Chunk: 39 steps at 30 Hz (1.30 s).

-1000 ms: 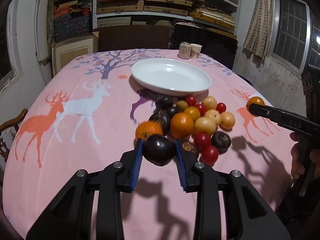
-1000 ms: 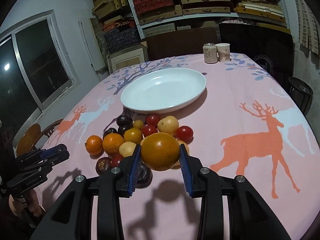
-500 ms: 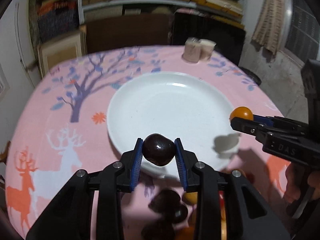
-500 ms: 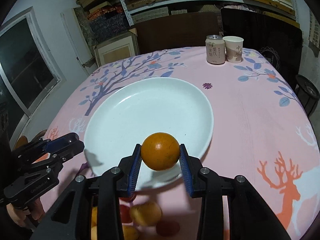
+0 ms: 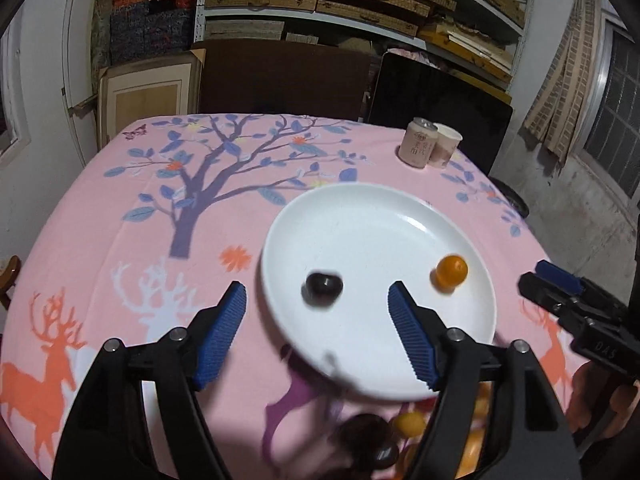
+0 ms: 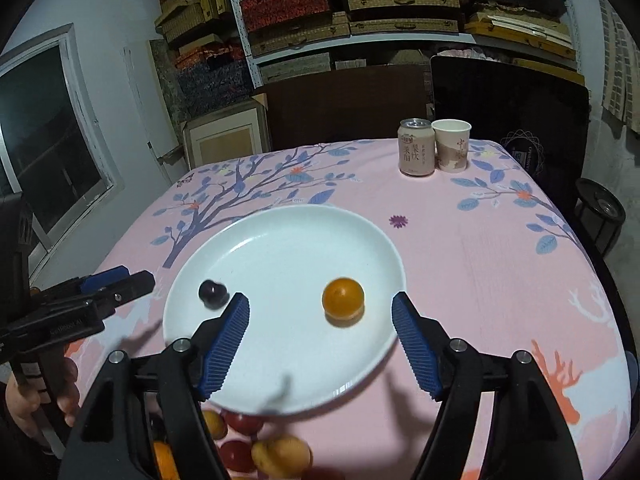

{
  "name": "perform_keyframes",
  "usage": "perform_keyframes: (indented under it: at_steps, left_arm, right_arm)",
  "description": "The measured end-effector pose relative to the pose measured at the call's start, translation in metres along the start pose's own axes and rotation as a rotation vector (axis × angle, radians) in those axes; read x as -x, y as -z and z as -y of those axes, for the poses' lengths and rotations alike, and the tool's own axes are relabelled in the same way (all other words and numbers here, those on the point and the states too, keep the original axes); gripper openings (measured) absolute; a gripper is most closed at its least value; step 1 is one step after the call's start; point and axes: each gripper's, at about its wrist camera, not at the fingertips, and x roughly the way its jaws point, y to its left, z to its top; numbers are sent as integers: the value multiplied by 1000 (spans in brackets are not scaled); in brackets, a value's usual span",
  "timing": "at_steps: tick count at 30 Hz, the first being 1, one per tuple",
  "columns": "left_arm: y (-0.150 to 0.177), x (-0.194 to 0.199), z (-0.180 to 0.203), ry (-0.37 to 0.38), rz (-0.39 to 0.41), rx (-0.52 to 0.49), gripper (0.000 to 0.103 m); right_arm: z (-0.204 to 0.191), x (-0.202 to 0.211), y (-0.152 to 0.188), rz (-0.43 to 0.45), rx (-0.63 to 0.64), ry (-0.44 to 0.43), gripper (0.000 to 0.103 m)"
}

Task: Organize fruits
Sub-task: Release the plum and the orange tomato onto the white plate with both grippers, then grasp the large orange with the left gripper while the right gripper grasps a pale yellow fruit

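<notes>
A white plate (image 5: 360,216) (image 6: 288,232) lies on the pink deer tablecloth. A dark plum (image 5: 323,288) (image 6: 212,292) and an orange (image 5: 451,271) (image 6: 343,301) lie in it, apart from each other. My left gripper (image 5: 318,332) is open and empty above the plate's near edge, the plum just ahead of its fingers. My right gripper (image 6: 320,336) is open and empty, the orange just ahead of it. Each gripper shows at the side of the other's view, the right (image 5: 560,292) and the left (image 6: 116,284). The pile of loose fruit (image 6: 256,444) (image 5: 400,432) lies just before the plate.
A drink can (image 6: 416,147) and a paper cup (image 6: 451,145) stand together at the table's far right. Dark chairs (image 5: 280,76) stand behind the table, shelves of boxes behind them. A stool (image 6: 600,208) is off the right edge.
Both grippers moved from the fruit pile to over the plate, then opened. The plum and the orange left the jaws and now lie in the plate.
</notes>
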Motion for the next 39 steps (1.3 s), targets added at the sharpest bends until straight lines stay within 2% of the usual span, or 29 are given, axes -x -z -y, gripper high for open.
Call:
perform_keyframes:
  at_steps: [2, 8, 13, 15, 20, 24, 27, 28, 33, 36, 38, 39]
  left_arm:
    - [23, 14, -2, -11, -30, -34, 80]
    - [111, 64, 5, -39, -41, -181, 80]
    - [150, 74, 5, -51, -78, -205, 80]
    - [154, 71, 4, -56, -85, -185, 80]
    - [157, 50, 8, -98, -122, -183, 80]
    - [154, 34, -2, -44, -195, -118, 80]
    - [155, 41, 0, -14, -156, -125, 44]
    - [155, 45, 1, -40, -129, -128, 43]
    - [155, 72, -12, 5, 2, -55, 43]
    - [154, 78, -11, 3, 19, -55, 43]
    - [153, 79, -9, 8, 21, -59, 43]
    - [153, 79, -9, 9, 21, -57, 43]
  right_arm:
    - [1, 17, 23, -20, -13, -10, 75]
    - [7, 58, 98, -34, -117, -94, 75]
    - [7, 63, 131, -28, -143, -136, 75]
    - [7, 58, 136, -46, -144, -154, 75]
    - [22, 59, 138, -29, -221, -174, 75]
    - [30, 58, 140, -29, -260, -175, 76]
    - [29, 57, 140, -29, -256, -171, 77]
    - [28, 57, 139, -32, -250, -171, 77]
    - [16, 55, 138, -59, -192, -134, 77]
    - [1, 47, 138, -117, -110, -87, 77]
    - [-14, 42, 139, -166, -9, -6, 71]
    - [-22, 39, 139, -192, 63, 50, 59]
